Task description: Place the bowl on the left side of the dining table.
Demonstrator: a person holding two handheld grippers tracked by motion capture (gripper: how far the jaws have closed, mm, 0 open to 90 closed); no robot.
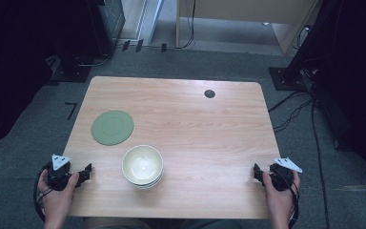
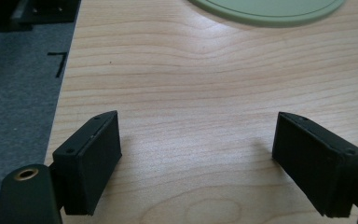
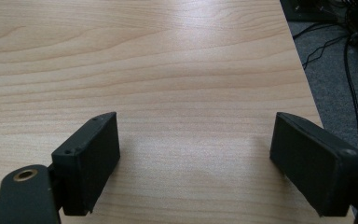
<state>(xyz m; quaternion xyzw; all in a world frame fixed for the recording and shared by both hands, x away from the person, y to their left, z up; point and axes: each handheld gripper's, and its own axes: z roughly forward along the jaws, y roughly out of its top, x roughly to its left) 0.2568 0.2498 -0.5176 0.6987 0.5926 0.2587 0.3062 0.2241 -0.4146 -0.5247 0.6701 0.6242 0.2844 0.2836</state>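
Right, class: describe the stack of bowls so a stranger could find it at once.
Start at the wooden table and go to its near edge, slightly left of centre. The stack of bowls sits there: pale, deep and nested, unlike the flat green plate behind it.

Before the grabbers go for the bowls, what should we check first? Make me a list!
1. Left gripper open with nothing between its jaws: ok.
2. Right gripper open with nothing between its jaws: ok.
3. Bowls stacked upright near the front edge of the table, between the two grippers: ok.
4. How many bowls are in the stack: cannot tell, only a few rims show under the top one.
5. Green plate lies flat, apart from the bowls, with nothing on it: ok.
6. Bare wood between each gripper and the bowls, nothing in the way: ok.
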